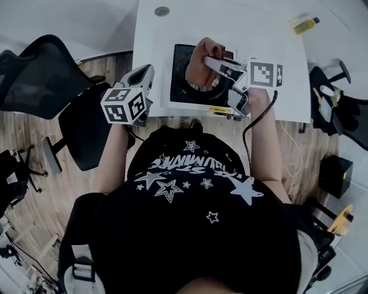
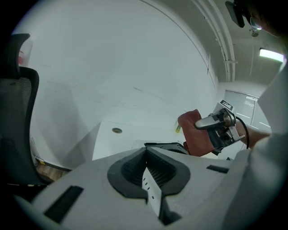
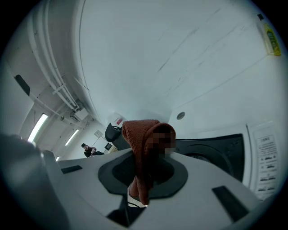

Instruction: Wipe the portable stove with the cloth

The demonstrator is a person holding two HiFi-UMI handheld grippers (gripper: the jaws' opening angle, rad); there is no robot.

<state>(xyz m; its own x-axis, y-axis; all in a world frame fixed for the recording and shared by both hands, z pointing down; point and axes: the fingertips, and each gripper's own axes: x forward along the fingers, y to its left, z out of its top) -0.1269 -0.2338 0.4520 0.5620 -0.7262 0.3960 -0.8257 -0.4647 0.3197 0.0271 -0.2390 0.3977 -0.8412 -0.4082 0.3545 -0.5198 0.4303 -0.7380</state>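
Pinching folded rust-red cloth (image 3: 145,148), the right hand-held gripper (image 3: 137,192) overhangs the stove (image 1: 180,72).

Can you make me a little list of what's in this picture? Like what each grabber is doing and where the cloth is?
cloth: reddish-brown, held up over the stove
stove: black top, sits on the white table
right gripper: jaws shut on the cloth
left gripper: jaws together, nothing in them, by the table's left edge
touching: cannot tell if the cloth touches the stove

Office: black mesh swivel chairs (image 1: 34,74), white desk (image 1: 150,46) with cable grommet (image 1: 162,11), wood-look floor (image 1: 31,131)
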